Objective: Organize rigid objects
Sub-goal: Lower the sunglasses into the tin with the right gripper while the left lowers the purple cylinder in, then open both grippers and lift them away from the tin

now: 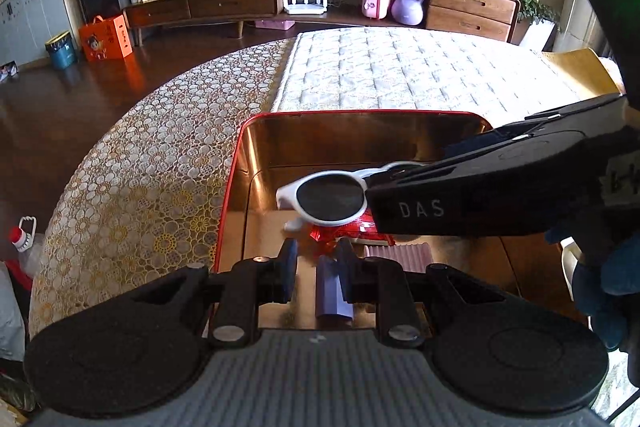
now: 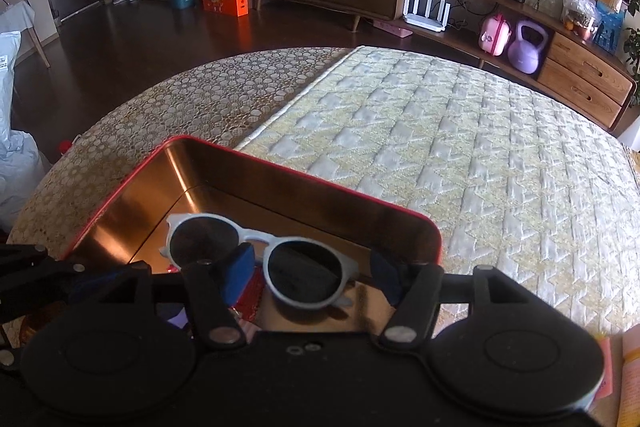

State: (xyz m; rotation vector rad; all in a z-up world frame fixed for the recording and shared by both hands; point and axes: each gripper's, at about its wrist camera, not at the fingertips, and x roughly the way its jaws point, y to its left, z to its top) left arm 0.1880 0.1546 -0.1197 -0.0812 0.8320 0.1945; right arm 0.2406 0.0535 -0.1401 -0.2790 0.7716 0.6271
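Note:
A red tin box [image 1: 230,187] with a shiny gold inside stands on the table; it also shows in the right wrist view [image 2: 120,183]. White sunglasses [image 1: 328,199] with dark lenses hang over the box, and my right gripper [image 2: 316,277] is shut on their right lens [image 2: 304,277]. In the box lie a red foil packet [image 1: 348,233], a purple block [image 1: 332,295] and a ribbed mauve piece [image 1: 400,257]. My left gripper [image 1: 316,273] hovers low over the box's near end, fingers open, holding nothing, with the purple block below the gap.
The table carries a gold lace cloth [image 1: 152,187] and a quilted white mat [image 1: 400,67]. Its left edge drops to dark floor. A red-capped bottle [image 1: 24,247] stands low at left. A long wooden cabinet [image 1: 320,3] lines the far wall.

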